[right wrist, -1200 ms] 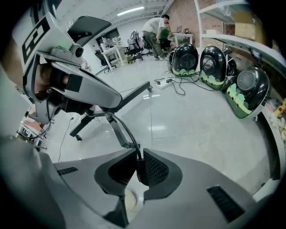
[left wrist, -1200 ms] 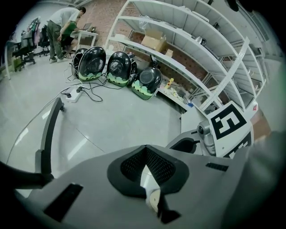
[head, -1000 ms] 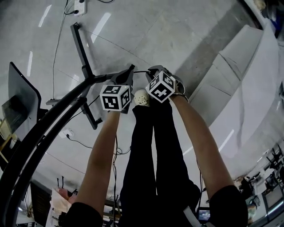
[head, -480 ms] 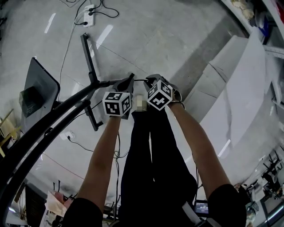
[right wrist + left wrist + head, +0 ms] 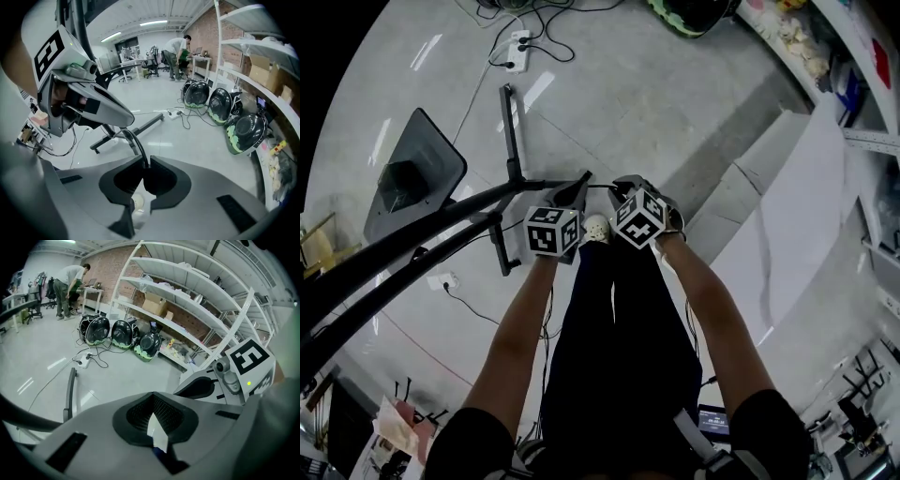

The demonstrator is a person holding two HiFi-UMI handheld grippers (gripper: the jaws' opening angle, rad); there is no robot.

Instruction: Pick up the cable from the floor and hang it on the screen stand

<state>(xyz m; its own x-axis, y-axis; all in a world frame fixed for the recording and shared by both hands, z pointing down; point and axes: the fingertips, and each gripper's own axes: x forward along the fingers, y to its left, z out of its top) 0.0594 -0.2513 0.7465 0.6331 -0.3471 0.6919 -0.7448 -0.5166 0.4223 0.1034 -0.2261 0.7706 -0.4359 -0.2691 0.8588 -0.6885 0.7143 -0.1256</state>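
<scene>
A grey polished floor (image 5: pixel 675 84) spreads under everything, with white shelving (image 5: pixel 187 291) along one wall, a row of rounded black-and-green cases (image 5: pixel 218 105) on the floor at its foot, and a white power strip (image 5: pixel 517 52) with tangled leads nearby. Someone bends over a desk (image 5: pixel 178 51) at the far end of the room. The screen stand (image 5: pixel 511 141) sits on the floor with its black legs splayed, and its dark screen (image 5: pixel 412 178) tilts out on the left side. The person stands just beside the stand's base, a white shoe (image 5: pixel 597 228) showing below the two tools. The cable (image 5: pixel 600 187) is off the floor, strung as a short black arc between them. The right gripper (image 5: pixel 144 164) is clenched on the cable, which rises from its pads and curves over to the tips of the left gripper (image 5: pixel 152 401). That one's jaws are pressed together too, gripping the cable's other part. A white sliver shows in their slit, though I cannot tell what it is.
</scene>
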